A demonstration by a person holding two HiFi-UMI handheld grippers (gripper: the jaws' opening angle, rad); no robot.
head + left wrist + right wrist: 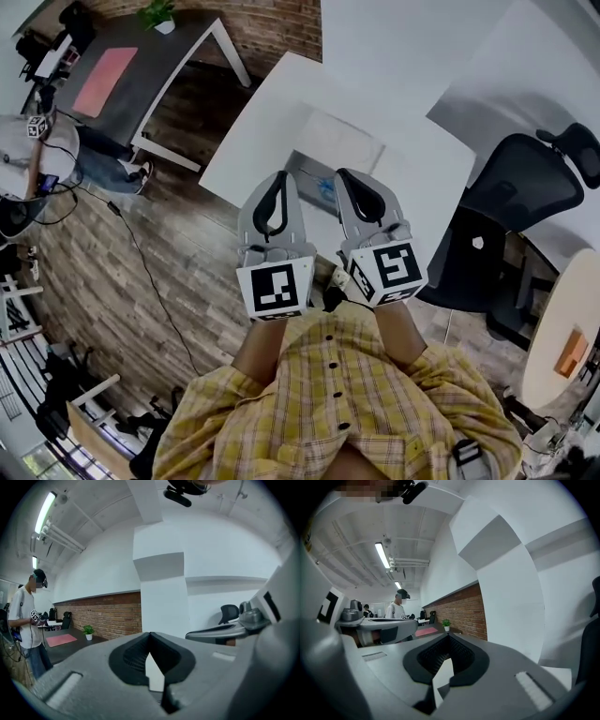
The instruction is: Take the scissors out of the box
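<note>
Head view: both grippers sit side by side at the middle of the frame, over the near edge of a white counter (267,122). The left gripper (279,178) is on the left and the right gripper (345,176) on the right, each with its marker cube toward the person's yellow checked shirt (347,403).

In the left gripper view the jaws are pressed together, tips meeting in a point with nothing between them. In the right gripper view the jaws are likewise pressed together and empty.

An open white box (347,141) lies on the counter just beyond the jaw tips. Something blue (325,191) shows inside it, in the gap between the two grippers; it is too small to tell whether this is the scissors. Neither gripper touches the box.

A black office chair (534,183) stands at the right of the frame. A dark desk (159,75) with a pink mat (103,80) and a small potted plant (159,14) stands at the upper left, before a brick wall (108,613). Another person (28,620) stands at the left edge of the left gripper view.
</note>
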